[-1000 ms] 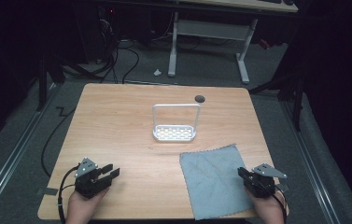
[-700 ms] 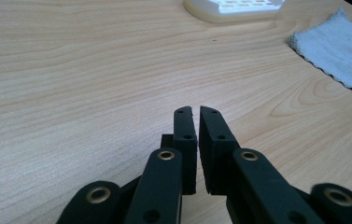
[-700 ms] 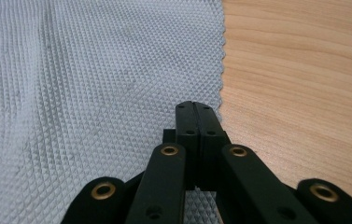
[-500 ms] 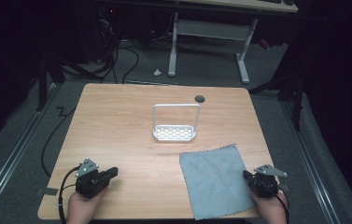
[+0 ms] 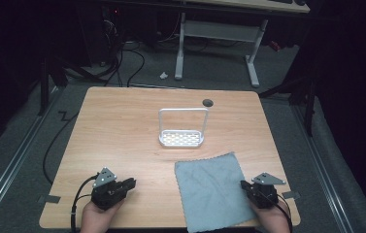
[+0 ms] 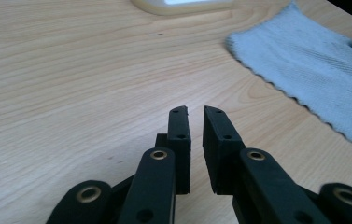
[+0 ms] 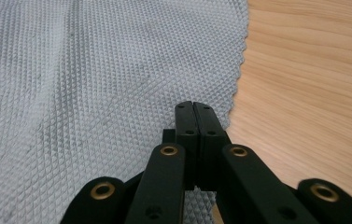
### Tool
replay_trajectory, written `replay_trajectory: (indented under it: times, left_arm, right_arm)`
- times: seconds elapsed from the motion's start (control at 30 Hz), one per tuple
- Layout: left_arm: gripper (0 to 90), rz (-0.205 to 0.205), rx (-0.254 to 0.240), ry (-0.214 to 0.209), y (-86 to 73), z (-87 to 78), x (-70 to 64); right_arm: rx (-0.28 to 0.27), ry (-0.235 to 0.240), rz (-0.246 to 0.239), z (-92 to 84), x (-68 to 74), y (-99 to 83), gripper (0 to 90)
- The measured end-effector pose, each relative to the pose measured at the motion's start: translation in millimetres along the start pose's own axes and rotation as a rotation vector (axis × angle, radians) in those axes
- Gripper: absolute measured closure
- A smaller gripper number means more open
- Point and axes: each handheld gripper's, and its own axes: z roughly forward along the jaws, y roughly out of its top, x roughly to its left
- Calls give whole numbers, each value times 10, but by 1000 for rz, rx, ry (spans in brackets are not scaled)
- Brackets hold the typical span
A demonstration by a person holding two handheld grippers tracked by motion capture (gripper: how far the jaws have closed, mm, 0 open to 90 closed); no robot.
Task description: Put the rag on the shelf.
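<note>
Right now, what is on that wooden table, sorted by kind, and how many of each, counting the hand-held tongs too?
Grey cloth: 1
White rack with a hoop handle: 1
Black tongs: 2, the left tongs and the right tongs
Total: 4

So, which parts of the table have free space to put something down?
Bare wood: the whole left half of the table, from the white rack to the left claw, and the strip behind the rack. The near right is covered by the grey cloth, beside the right claw.
</note>
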Motion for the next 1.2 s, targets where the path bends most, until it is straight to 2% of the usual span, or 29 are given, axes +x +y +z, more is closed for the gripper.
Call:
replay_trajectory:
  times: [0.07, 0.17, 0.2, 0.23, 0.3, 0.47, 0.6, 0.73, 0.8, 0.87, 1.03, 1.2]
  left_arm:
    - [809, 13, 13, -13, 2, 50, -88]
    - [809, 27, 26, -8, 3, 93, -160]
    - [810, 37, 34, -6, 4, 117, -197]
    - [810, 53, 44, -17, 2, 166, -266]
    - [810, 57, 50, -21, 0, 188, -300]
    - [810, 62, 63, -75, -10, 272, -479]
    - [802, 123, 96, -122, -29, 347, -697]
    - [793, 171, 128, -145, -48, 427, -854]
    - [794, 189, 149, -128, -59, 469, -874]
    - [797, 183, 158, -124, -63, 486, -851]
    - [808, 177, 144, -95, -56, 476, -762]
    - [818, 149, 134, -57, -19, 471, -622]
  right_arm:
    - [0, 27, -21, 25, 93, 26, 900]
    - [-1, 49, -34, 42, 147, 44, 900]
    - [-1, 67, -46, 60, 211, 63, 900]
    - [-1, 74, -54, 68, 243, 72, 900]
    - [0, 81, -62, 75, 277, 80, 900]
    - [1, 108, -100, 104, 414, 115, 900]
    - [1, 120, -111, 116, 456, 126, 900]
    - [1, 125, -111, 118, 456, 127, 900]
    - [0, 129, -110, 119, 453, 127, 900]
    - [0, 130, -112, 120, 456, 128, 900]
    - [-2, 140, -111, 130, 466, 134, 900]
    - [-6, 153, -107, 143, 479, 139, 900]
